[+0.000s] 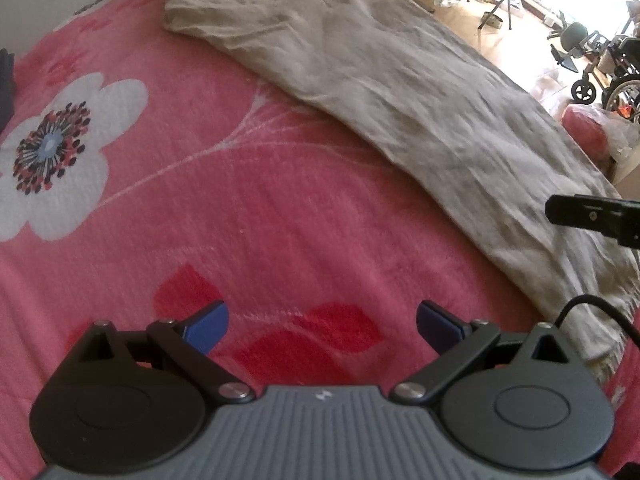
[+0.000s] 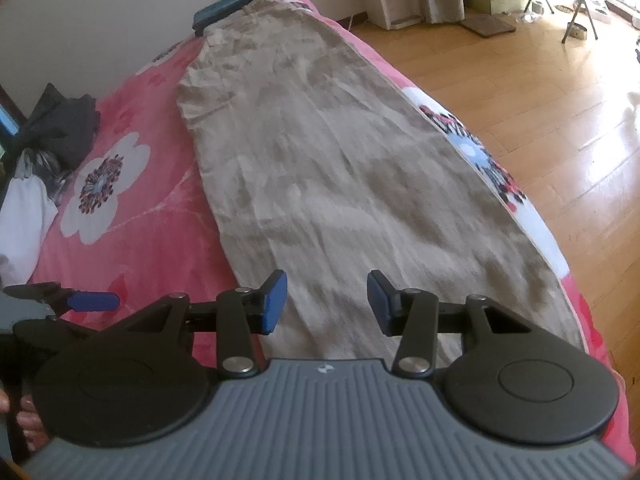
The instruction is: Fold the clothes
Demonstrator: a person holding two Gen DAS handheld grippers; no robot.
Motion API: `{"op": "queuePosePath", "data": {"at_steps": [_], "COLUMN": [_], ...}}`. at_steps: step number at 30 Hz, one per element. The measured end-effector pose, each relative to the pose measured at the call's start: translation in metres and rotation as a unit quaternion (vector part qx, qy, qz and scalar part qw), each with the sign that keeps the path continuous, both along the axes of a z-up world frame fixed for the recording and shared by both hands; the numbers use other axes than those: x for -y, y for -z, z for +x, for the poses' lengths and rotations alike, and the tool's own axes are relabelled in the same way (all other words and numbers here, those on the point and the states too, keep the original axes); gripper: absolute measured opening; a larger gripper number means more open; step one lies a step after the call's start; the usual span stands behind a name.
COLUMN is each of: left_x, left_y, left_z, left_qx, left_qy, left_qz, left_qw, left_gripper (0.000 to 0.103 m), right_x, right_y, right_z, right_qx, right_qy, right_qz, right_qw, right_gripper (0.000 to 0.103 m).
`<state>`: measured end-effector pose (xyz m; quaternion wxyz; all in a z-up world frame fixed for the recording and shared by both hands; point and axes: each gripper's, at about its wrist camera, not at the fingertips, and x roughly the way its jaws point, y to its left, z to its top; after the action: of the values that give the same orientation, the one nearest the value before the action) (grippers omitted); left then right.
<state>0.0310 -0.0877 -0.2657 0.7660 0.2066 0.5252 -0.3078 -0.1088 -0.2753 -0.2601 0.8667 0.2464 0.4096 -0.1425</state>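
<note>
- The left gripper (image 1: 322, 326) is held wide open over the pink floral blanket (image 1: 168, 208); nothing lies between its blue pads (image 1: 208, 328).
- The right gripper (image 2: 327, 304) is held partly open, gripping nothing.
- The beige garment (image 2: 320, 184) is spread flat beneath and ahead of the right fingers, and off to the right of the left fingers.

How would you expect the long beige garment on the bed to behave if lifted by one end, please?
The beige garment looks thin and creased, so it would probably drape limply. It probably weighs little. The fleecy pink blanket may drag against it.
</note>
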Motion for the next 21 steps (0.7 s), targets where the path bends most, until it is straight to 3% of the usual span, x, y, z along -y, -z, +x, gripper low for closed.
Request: {"op": "queuePosePath", "data": {"at_steps": [10,21], "left_x": [0.005,0.006], "left_y": [0.004,0.006], "left_z": [-0.003,-0.005], "left_qx": [-0.003,-0.005], "left_qy": [0.005,0.001], "left_qz": [0.013,0.018], "left_qw": [0.9999,0.9998], "left_gripper": [0.101,0.101], "right_x": [0.004,-0.017], "right_y": [0.014,0.017], "right_z": [-0.016,-0.042], "right_qx": [-0.039,-0.073], "right_qy": [-0.009,-0.063], "right_qz": [0.006,-0.031], "right_qw": [0.999,0.995], "right_gripper": [0.045,0.050]}}
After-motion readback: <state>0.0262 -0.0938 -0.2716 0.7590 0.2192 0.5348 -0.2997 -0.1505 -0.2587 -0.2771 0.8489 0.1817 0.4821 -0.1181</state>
